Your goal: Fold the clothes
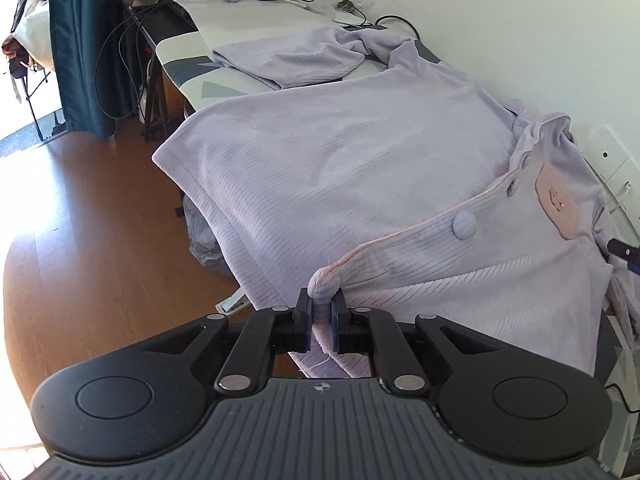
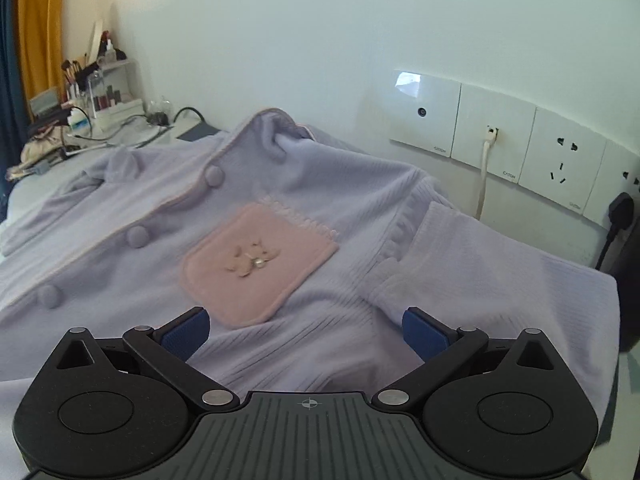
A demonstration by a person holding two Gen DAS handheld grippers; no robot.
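Left tool [image 1: 321, 307] pinching lilac ribbed pajama top [image 1: 340, 152], pink pocket [image 2: 256, 264]

Wall [image 2: 320, 40] tight behind shirt [image 2: 360, 220].

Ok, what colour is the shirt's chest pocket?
Pink, on the lilac shirt; the pocket shows best in the right wrist view.

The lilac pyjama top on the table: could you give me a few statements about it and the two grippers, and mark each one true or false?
1. The left gripper is clamped on a bunched bit of the lilac top. True.
2. The right gripper is squeezing the pink pocket. False: its jaws stand wide open over the fabric, gripping nothing.
3. The pocket carries a small bow with a pearl. True.
4. The top's buttons are bright red. False: they are lilac like the fabric.
5. The wall sockets sit behind the top. True.
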